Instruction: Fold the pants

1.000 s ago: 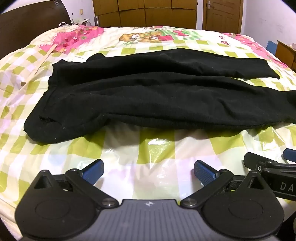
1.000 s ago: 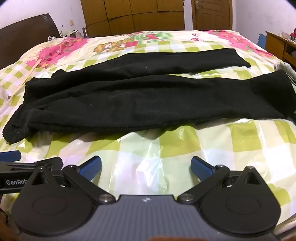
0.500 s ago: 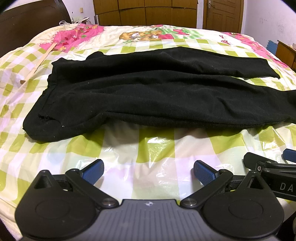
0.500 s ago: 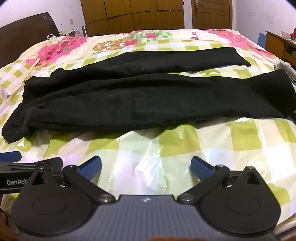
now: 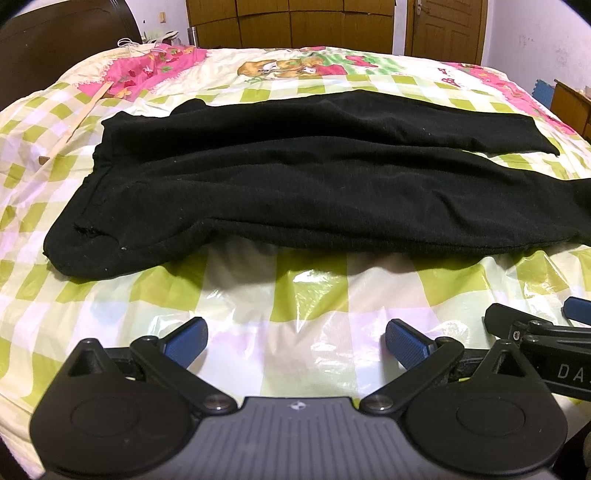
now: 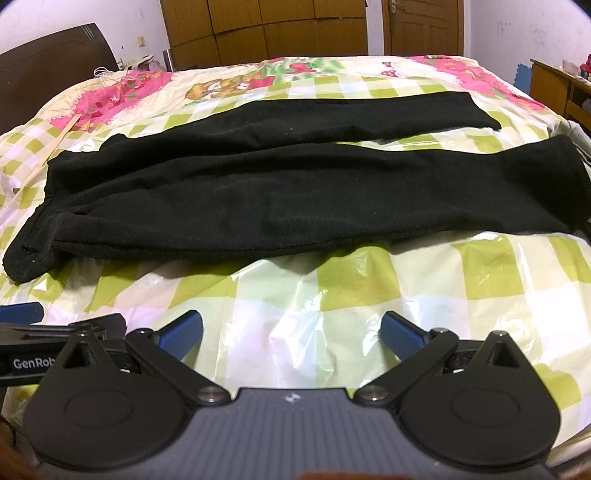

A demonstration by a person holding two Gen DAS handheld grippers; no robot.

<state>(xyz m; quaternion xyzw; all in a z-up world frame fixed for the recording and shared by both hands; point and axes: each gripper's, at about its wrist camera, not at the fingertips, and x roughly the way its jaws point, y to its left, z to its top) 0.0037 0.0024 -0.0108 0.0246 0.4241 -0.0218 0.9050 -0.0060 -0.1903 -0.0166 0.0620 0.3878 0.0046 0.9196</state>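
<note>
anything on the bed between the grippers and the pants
Nothing visible. Only bare plastic sheet lies between the open left gripper and the pants, and likewise ahead of the open right gripper. The wooden stick lies off beyond the waistband.

Bed (image 5: 280, 306) with green-checked plastic cover fills the frame. Dark wooden headboard (image 5: 55, 48) at upper left. Brown wardrobe (image 6: 266, 29) along the far wall, wooden door (image 6: 423, 26) beside it. White walls. Wooden cabinet (image 6: 554, 88) at right edge.
</note>
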